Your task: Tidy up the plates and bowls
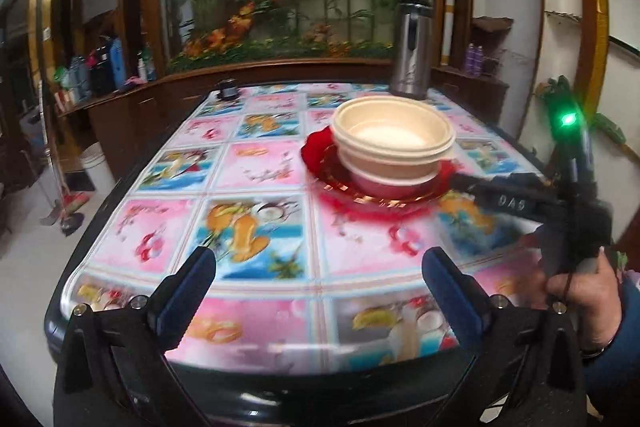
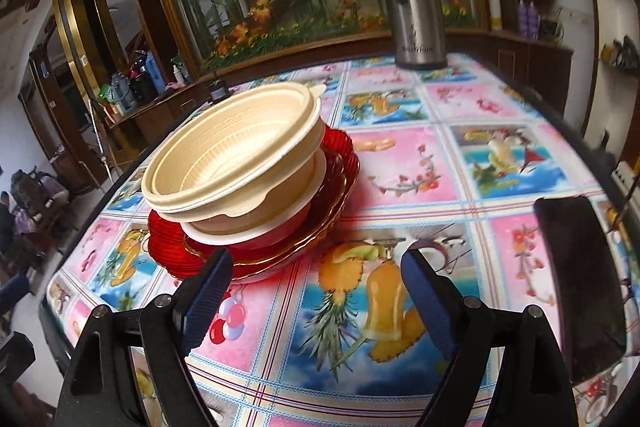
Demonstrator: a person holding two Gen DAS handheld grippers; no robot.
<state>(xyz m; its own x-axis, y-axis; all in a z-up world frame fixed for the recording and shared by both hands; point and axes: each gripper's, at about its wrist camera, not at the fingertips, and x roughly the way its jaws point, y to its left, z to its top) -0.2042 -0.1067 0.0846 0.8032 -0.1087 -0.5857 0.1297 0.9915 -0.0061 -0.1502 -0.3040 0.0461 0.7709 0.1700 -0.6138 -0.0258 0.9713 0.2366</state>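
Observation:
Two cream bowls [image 1: 394, 135] are nested on a red-and-white bowl [image 1: 384, 185], which stands on stacked red plates [image 1: 332, 187] on the table. My left gripper [image 1: 319, 259] is open and empty over the near part of the table, well short of the stack. In the right wrist view the cream bowls [image 2: 236, 163] and the red plates [image 2: 340, 187] lie just ahead and to the left. My right gripper [image 2: 316, 259] is open and empty, its left finger [image 2: 208, 291] in front of the plates' near rim. A hand [image 1: 580, 291] holds that tool at the stack's right.
The table [image 1: 260, 167] wears a glossy fruit-print cloth [image 2: 400, 167]. A steel thermos [image 1: 410, 67] [image 2: 416, 7] stands at its far side, and a small dark object [image 1: 228, 89] at the far left edge. A black phone [image 2: 580, 291] lies at the right. A broom [image 1: 68, 211] lies on the floor.

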